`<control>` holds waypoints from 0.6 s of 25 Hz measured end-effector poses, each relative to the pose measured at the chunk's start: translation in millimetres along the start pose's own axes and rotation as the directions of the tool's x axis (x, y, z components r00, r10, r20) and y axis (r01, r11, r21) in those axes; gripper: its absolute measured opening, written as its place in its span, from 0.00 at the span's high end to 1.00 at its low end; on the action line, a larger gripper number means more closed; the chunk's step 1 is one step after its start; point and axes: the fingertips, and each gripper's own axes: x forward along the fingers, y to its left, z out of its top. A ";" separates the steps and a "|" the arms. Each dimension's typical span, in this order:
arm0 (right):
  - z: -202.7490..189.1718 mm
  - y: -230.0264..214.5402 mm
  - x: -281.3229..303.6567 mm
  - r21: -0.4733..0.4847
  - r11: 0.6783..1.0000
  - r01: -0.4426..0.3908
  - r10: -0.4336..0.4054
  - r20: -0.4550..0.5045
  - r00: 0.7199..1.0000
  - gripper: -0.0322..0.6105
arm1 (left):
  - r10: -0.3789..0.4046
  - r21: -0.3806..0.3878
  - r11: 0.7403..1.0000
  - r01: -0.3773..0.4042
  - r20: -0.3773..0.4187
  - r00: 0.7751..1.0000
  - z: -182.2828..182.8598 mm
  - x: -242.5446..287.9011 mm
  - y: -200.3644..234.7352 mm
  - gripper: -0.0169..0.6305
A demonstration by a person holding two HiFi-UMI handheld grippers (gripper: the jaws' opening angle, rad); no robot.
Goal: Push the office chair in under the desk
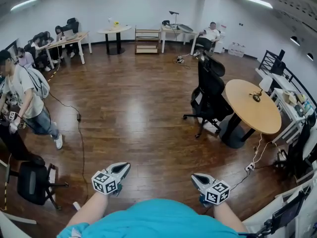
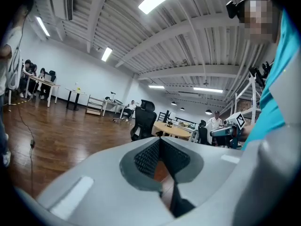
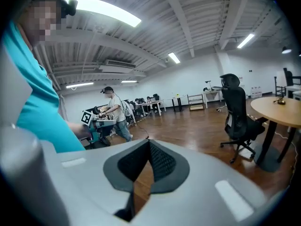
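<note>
A black high-backed office chair stands on the wooden floor just left of a round wooden desk, its seat turned toward the desk. Both grippers are held low near my body, well short of the chair. The left gripper and the right gripper point forward, and each is shut with nothing in it. In the left gripper view the jaws meet at the tips, with the chair and desk far ahead. The right gripper view shows closed jaws, with the chair beside the desk at right.
A person stands at the left. A second black chair sits at lower left. A cable runs across the floor, and a power strip lies near the desk. White shelving lines the right wall. Tables and seated people fill the back.
</note>
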 end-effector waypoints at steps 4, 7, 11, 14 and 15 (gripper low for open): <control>13.3 56.1 -29.8 -0.031 0.999 -0.011 0.011 0.015 1.000 0.95 | 0.019 -0.003 1.000 -0.019 0.032 0.999 9.0 -62.5 -33.0 0.81; 16.0 90.2 -62.1 -0.044 0.999 -0.023 0.025 0.028 0.999 0.95 | 0.007 0.000 1.000 -0.007 0.053 0.999 13.4 -92.0 -80.4 0.81; -4.9 143.1 -120.8 -0.039 0.997 -0.068 0.068 0.017 0.998 0.95 | -0.010 -0.008 1.000 0.011 0.050 0.999 4.0 -126.4 -158.9 0.81; -34.6 167.9 -162.7 -0.041 0.994 -0.098 0.099 0.005 0.995 0.95 | -0.014 -0.045 0.999 0.016 0.048 0.999 -19.5 -133.1 -212.0 0.81; -44.3 168.4 -174.0 -0.033 0.994 -0.101 0.101 0.003 0.995 0.95 | -0.023 -0.047 0.999 0.025 0.042 0.999 -28.0 -129.1 -227.9 0.81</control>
